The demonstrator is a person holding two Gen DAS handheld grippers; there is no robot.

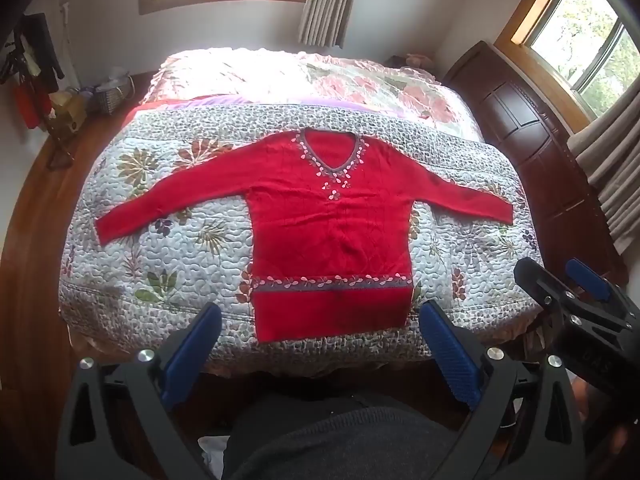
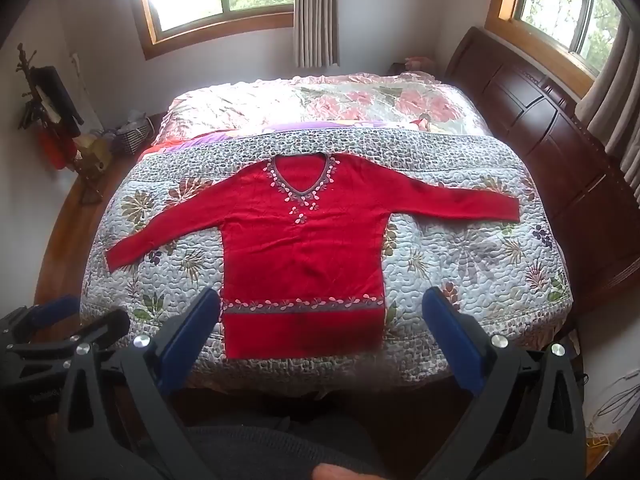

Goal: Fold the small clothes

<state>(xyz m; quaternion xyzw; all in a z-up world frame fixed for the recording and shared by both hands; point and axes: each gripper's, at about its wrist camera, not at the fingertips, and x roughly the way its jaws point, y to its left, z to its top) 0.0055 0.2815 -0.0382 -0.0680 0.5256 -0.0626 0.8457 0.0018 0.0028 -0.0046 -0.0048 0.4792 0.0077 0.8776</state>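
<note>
While the red sweater (image 1: 328, 232) lies flat on the bed (image 1: 160, 264), the left gripper (image 1: 320, 344) and right gripper (image 2: 322, 328) hang empty, jaws wide apart.

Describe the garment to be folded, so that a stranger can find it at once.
Look at the bed under the windows, covered by a floral quilt. Near its front edge a red sweater lies flat, sleeves spread. It is the only plain red thing there, with petal trim at neck and hem.
</note>
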